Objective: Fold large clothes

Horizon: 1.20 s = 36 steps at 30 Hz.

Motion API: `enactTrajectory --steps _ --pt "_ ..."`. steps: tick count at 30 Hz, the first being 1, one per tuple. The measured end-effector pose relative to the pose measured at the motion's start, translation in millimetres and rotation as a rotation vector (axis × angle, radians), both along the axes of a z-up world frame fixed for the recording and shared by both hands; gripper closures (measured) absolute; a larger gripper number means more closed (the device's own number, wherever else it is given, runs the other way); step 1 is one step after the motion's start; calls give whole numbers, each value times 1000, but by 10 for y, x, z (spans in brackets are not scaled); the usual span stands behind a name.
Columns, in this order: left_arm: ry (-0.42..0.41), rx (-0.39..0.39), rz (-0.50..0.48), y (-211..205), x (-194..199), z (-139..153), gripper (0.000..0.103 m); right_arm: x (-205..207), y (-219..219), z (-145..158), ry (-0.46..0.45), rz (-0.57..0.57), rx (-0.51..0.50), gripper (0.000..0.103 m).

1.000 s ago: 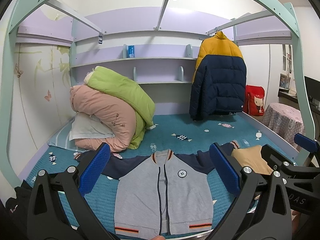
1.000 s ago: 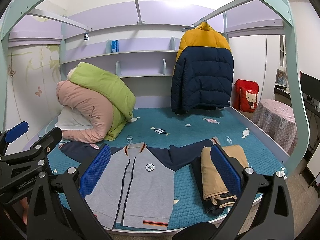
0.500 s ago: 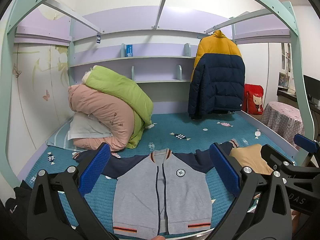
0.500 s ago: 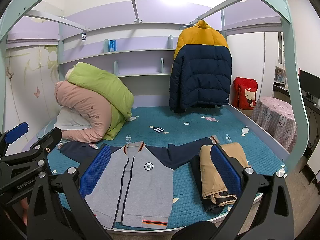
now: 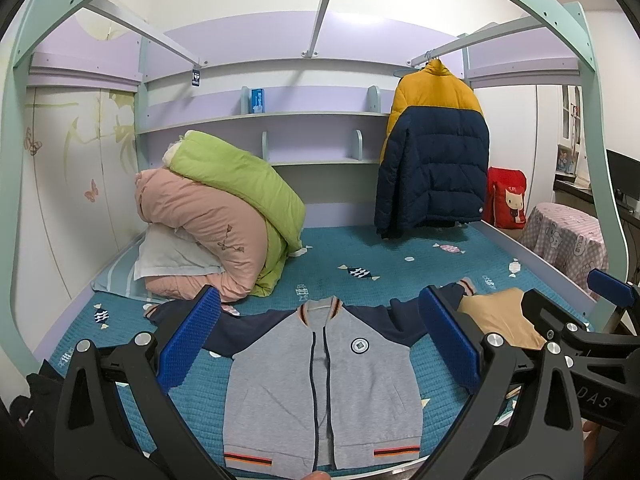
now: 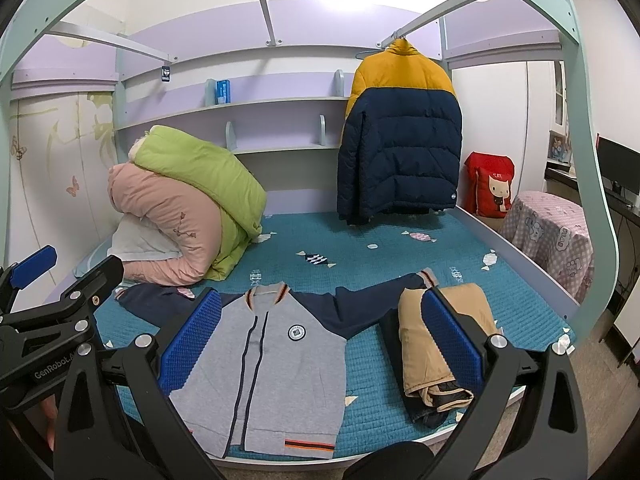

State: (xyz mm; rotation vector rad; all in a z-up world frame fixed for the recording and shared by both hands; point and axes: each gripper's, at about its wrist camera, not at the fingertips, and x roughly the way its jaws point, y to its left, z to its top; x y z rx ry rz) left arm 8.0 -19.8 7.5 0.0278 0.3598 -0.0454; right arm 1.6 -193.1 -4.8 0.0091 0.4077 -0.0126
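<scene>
Both hand-held grippers [image 5: 320, 344] [image 6: 320, 344] gape, released, above the flat, soft grey knit jacket [image 5: 324, 384].

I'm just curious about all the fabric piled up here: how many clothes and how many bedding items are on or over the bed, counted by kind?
Jackets: 2, the grey jacket lying flat and the puffer jacket hanging.
Folded clothes stack: 1.
Quilts: 2, the green quilt and the pink quilt.
Pillow: 1.
Total: 6.

Jacket [image 6: 276, 364] on bed [image 6: 400, 256], folded clothes [image 6: 436, 344] right.
</scene>
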Motion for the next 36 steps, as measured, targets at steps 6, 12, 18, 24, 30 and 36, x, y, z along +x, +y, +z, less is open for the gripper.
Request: enactTrajectory --steps 6,12,18,24,30,36 --pt "1 1 0 -3 -1 -6 4 -3 -2 -6 -1 0 0 7" --pt "-1 0 1 -2 0 -3 4 -4 -7 -7 -2 0 0 7" --pt "2 1 0 5 7 -1 4 -11 -6 -21 -2 1 3 7" --pt "1 2 -1 8 8 -6 4 -5 4 -25 0 0 7 7" --pt "21 -16 -7 56 86 -62 4 32 55 -72 14 2 3 7" --pt "-8 -30 -21 149 291 -254 4 287 127 -235 63 3 10 7"
